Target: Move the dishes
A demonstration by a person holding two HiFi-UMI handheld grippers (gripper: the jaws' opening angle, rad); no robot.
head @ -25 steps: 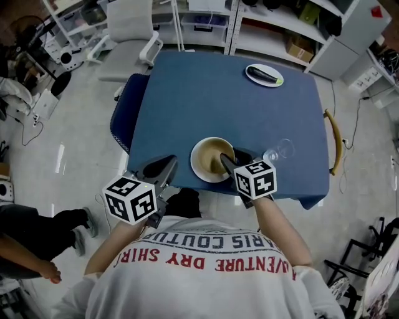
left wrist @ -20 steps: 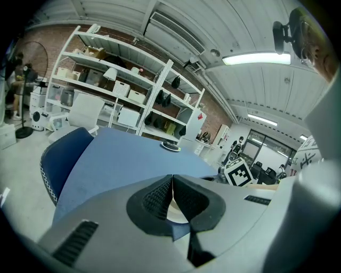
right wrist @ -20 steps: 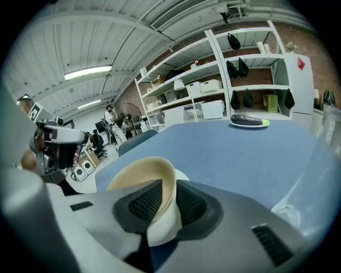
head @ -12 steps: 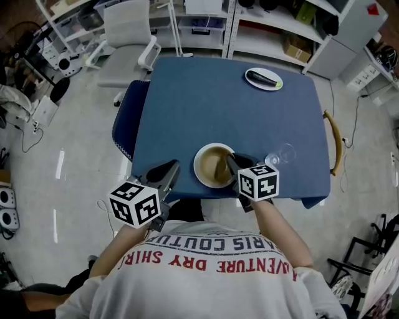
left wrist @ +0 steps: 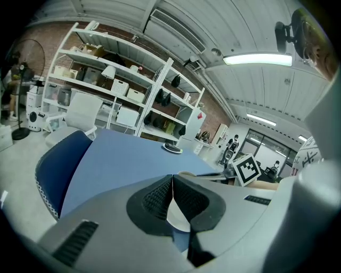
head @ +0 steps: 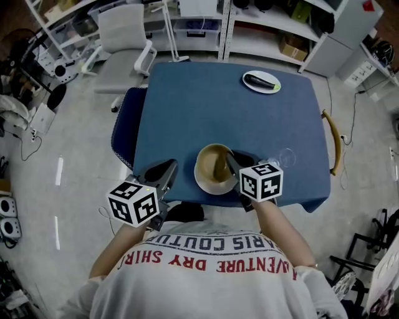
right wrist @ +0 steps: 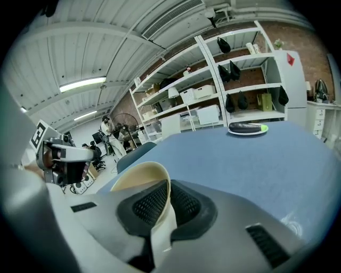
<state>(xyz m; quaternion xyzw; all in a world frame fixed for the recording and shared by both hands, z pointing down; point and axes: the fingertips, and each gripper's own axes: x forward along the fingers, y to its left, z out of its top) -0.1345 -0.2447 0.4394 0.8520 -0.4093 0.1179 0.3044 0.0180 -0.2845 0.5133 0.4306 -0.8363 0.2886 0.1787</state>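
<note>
A cream bowl (head: 212, 169) with a brown inside hangs tilted over the near edge of the blue table (head: 206, 106). My right gripper (head: 229, 161) is shut on its right rim; in the right gripper view the rim of the bowl (right wrist: 137, 178) runs between the jaws of the right gripper (right wrist: 166, 187). My left gripper (head: 169, 166) sits at the table's near left edge, apart from the bowl, shut on nothing, as the left gripper (left wrist: 171, 182) shows in its own view. A white plate (head: 261, 81) with a dark item lies at the far right; the plate (right wrist: 248, 128) also shows in the right gripper view.
A clear glass (head: 282, 156) lies just right of my right gripper. A blue chair (head: 123, 126) stands at the table's left side, a wooden chair (head: 334, 140) at its right, and a white chair (head: 122, 30) beyond. Shelves (head: 262, 19) line the back.
The bowl in my right gripper has tipped up a little and sits slightly nearer the table's edge. My left gripper has barely moved.
</note>
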